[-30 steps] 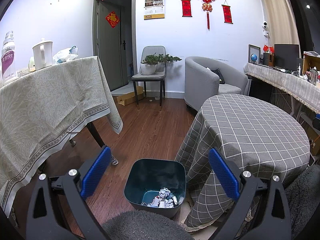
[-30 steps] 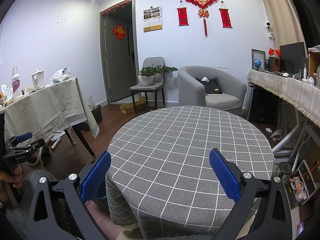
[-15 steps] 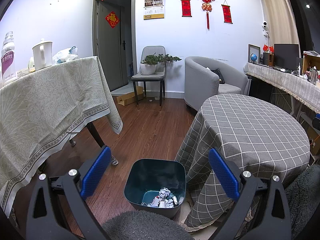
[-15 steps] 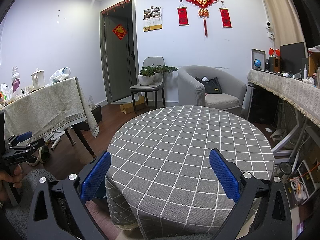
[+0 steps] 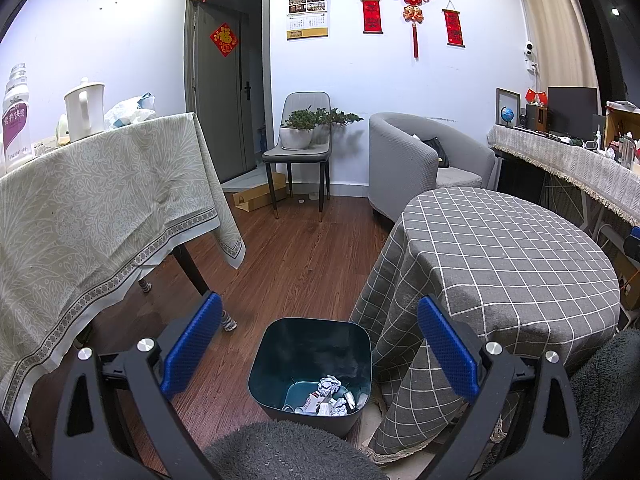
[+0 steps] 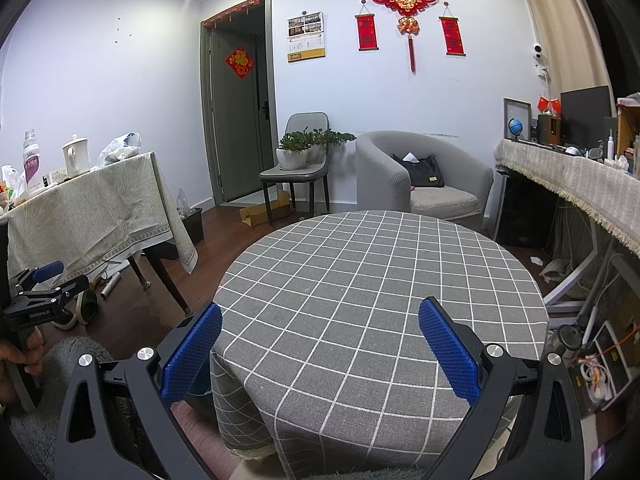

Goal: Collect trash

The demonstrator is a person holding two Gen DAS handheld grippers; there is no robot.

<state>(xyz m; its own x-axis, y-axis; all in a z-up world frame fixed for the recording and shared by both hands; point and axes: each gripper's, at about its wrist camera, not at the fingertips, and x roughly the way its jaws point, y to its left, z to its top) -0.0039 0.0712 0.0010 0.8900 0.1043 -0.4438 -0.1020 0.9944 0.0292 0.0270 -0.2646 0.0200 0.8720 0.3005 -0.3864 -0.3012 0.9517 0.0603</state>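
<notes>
Crumpled paper trash is seen lying in the dark bin, set just beside the checked round table; the left gripper is held wide and empty above it. From the right wrist, the right gripper is likewise spread wide, nothing held, over the bare tablecloth.

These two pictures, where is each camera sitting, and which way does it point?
Left wrist view: rides the left tool, held low, looking down at the trash bin beside the round table; both blue fingers show, spread.
Right wrist view: rides the right tool, higher, looking across the tabletop; its spread fingers show, and the person's left hand at left.
Shared: table, armchair, door.
</notes>
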